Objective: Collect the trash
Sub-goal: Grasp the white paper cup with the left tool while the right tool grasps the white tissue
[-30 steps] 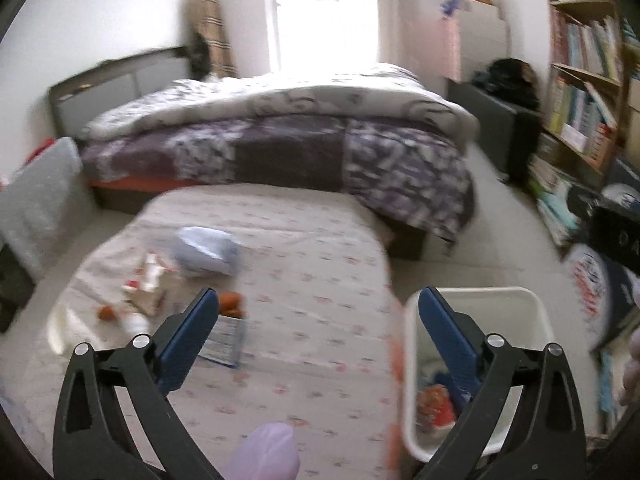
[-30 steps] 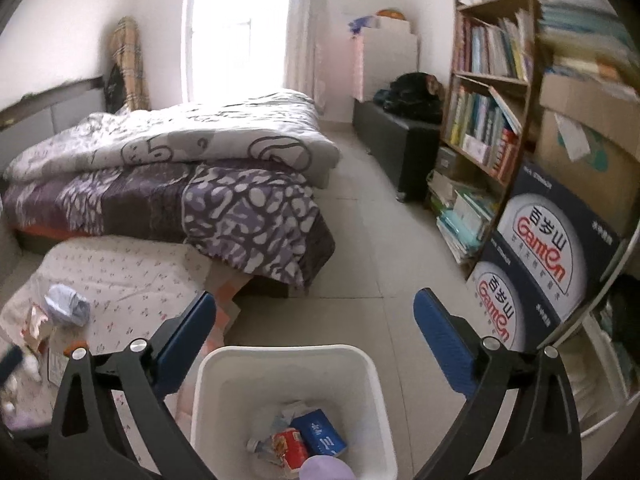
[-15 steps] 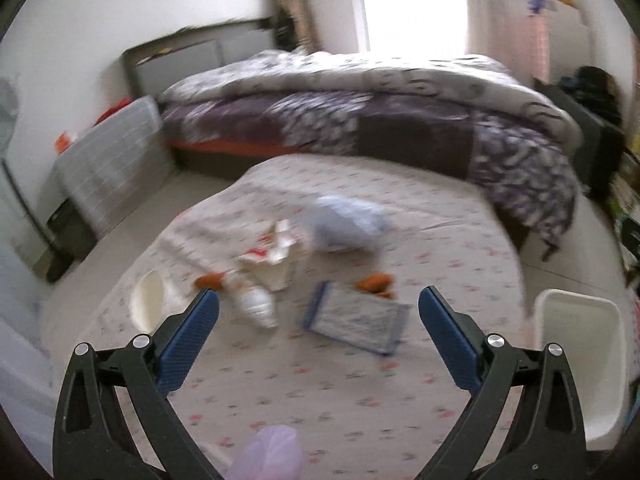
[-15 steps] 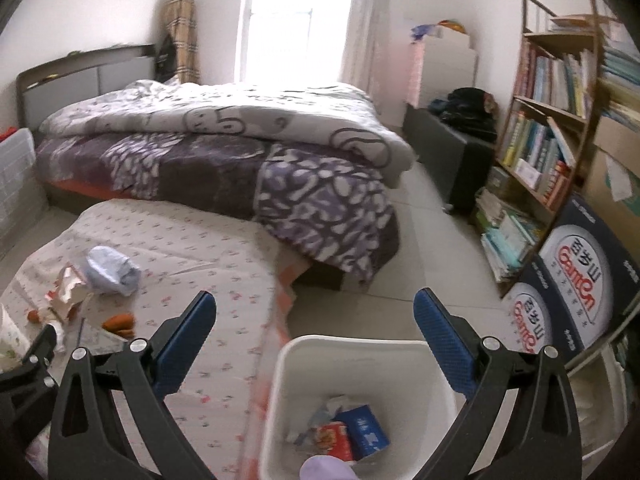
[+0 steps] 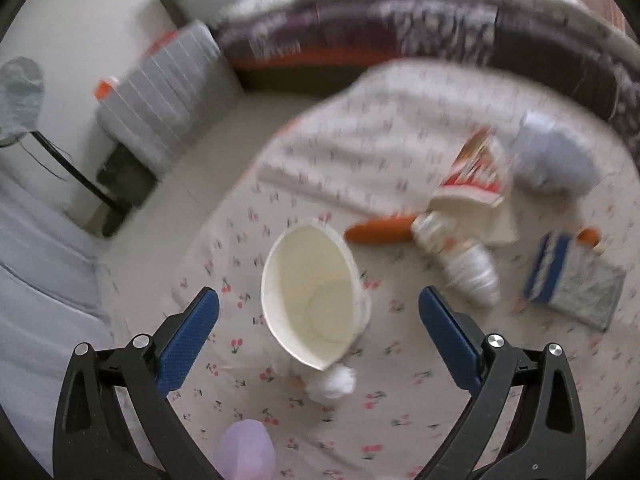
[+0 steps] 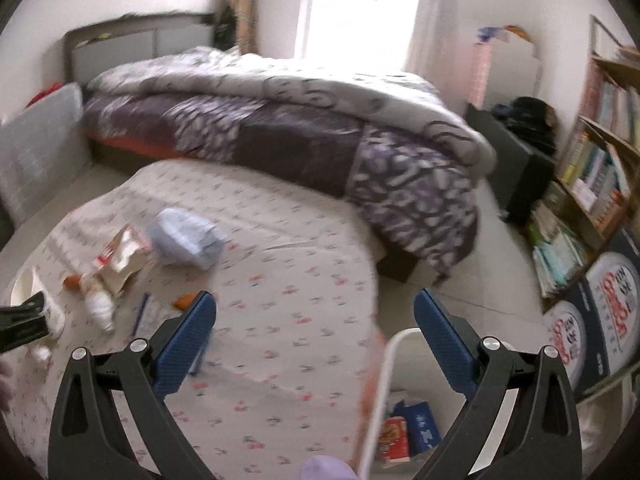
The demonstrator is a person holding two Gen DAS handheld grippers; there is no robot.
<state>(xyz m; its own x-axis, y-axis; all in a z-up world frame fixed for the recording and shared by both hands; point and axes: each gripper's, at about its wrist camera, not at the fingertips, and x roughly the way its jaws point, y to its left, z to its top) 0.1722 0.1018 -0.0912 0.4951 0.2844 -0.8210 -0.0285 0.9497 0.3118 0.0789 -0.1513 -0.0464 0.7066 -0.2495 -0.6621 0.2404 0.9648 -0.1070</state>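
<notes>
My left gripper (image 5: 319, 312) is open and empty, hovering just above a squashed white paper cup (image 5: 310, 290) on the floral mat (image 5: 392, 412). Beside the cup lie a crumpled white tissue ball (image 5: 332, 384), an orange wrapper (image 5: 378, 230), a small white bottle (image 5: 464, 262), a red-and-white snack bag (image 5: 474, 176), a pale blue plastic bag (image 5: 554, 156) and a blue-grey packet (image 5: 576, 276). My right gripper (image 6: 315, 322) is open and empty, above the mat's right edge. The white trash bin (image 6: 386, 368) below it holds a red packet (image 6: 394, 438) and a blue box (image 6: 420, 428).
A bed with a purple patterned duvet (image 6: 280, 120) stands behind the mat. A bookshelf (image 6: 596, 168) and printed cartons (image 6: 612, 316) line the right wall. A grey ribbed panel (image 5: 168, 92) and a fan stand (image 5: 24, 96) are at the left. Bare floor (image 6: 480, 240) lies between bed and shelf.
My left gripper has swung left and down from the bin to hover over the paper cup. My right gripper has turned left, from over the bin toward the mat. Both stay open.
</notes>
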